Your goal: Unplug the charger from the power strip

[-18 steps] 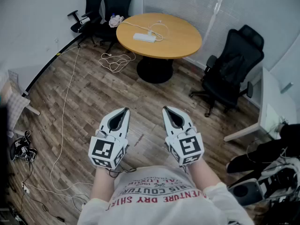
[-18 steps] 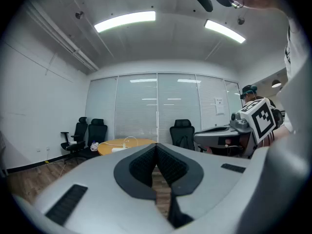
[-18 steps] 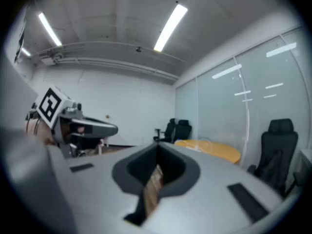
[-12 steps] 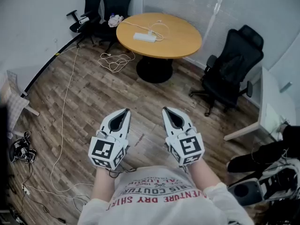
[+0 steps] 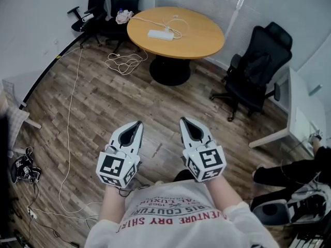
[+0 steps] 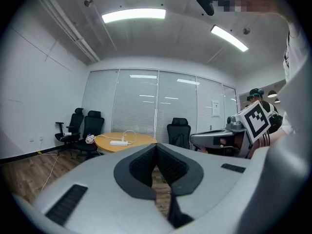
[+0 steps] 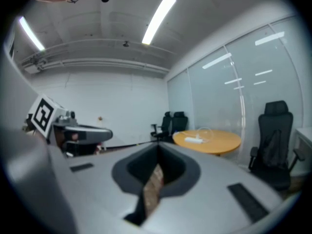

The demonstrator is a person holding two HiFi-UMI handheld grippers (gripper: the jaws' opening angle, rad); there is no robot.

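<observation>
Tongs status: left tongs (image 5: 138,123) and right tongs (image 5: 182,120) both closed, tips together, nothing clamped in either. Each one's own camera shows only a sliver of wooden floor (image 5: 103,102) through the gap behind the tips.

Held side by side, slightly apart, roughly level, out in front of a person in a white shirt (image 5: 176,213) with red print. Both point across the room toward the counter (image 5: 201,37), well short of it.

Task item: white power strip (image 5: 159,34) lies flat on the round wood-topped counter, left of centre as the head view has it. White charger cable (image 5: 175,24) loops off its right end across the top. The plug itself is too small to make out, so I can't confirm it is seated. Neither tongs is anywhere near the strip.

Surroundings:
- black office chair (image 5: 256,71) right of the counter, apart from it
- two more black chairs (image 5: 111,1) at the far wall, behind the counter's left side
- loose coil of white cord (image 5: 124,63) on the floor just left of the counter's black pedestal (image 5: 170,71)
- long thin white cord (image 5: 70,133) trailing down the floor on the left
- white desk edge (image 5: 297,112) at far right
</observation>
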